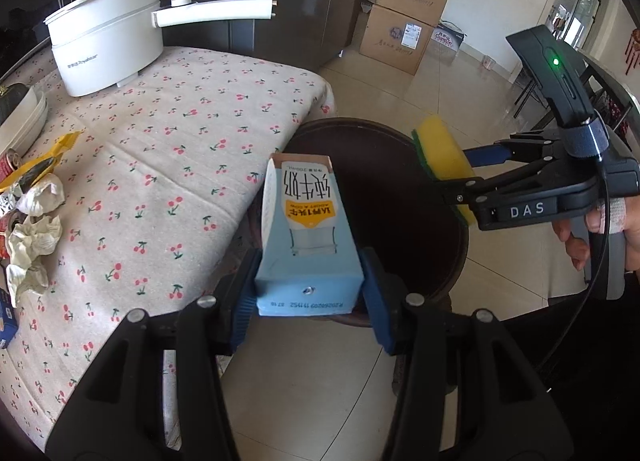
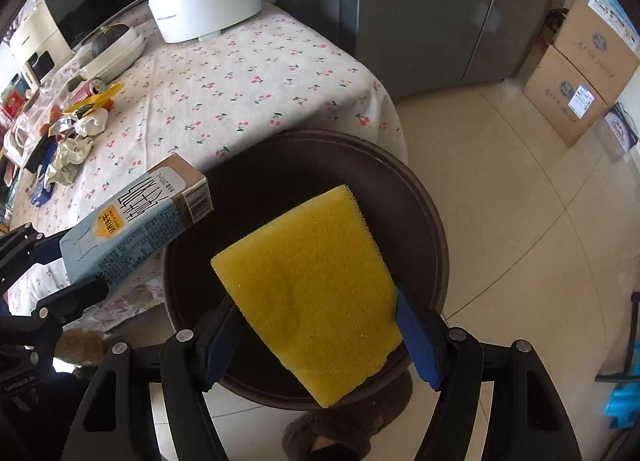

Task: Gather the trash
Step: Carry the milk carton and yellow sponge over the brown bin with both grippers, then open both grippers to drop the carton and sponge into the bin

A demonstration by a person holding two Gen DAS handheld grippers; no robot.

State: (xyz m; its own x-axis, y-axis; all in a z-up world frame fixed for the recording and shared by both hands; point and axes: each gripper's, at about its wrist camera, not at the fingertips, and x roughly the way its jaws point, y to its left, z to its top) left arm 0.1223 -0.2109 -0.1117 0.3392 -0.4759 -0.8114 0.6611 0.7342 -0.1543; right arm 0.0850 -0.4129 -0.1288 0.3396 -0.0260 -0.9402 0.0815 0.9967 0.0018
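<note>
In the left wrist view, the left gripper [image 1: 308, 293] sits at the lower centre of the frame, its 2 blue pads clamped on the base of a pale blue rectangular milk carton [image 1: 302, 229]. The carton's long axis runs away from the gripper toward the upper centre, its far end reaching over the rim of a dark brown round bin [image 1: 452, 257] that stands on the tiled floor beside the table.

At the right of that frame, the right gripper [image 1: 456, 177] grasps a yellow rectangular sponge with a green scouring edge [image 1: 442, 153], held above the bin's far side.

In the right wrist view, the sponge [image 2: 312, 285] fills the centre, squeezed between the pads and hanging directly over the bin's dark opening [image 2: 280, 181]. The carton [image 2: 136, 221] enters from the left, its tip just crossing the rim.

The sponge looks better placed to drop; the carton probably needs carrying further over the opening.

In the upper left, the cherry-print tablecloth [image 2: 240, 101] carries crumpled white paper [image 2: 76, 149], a yellow wrapper [image 2: 96, 101] and a white electric pot [image 2: 208, 1].
</note>
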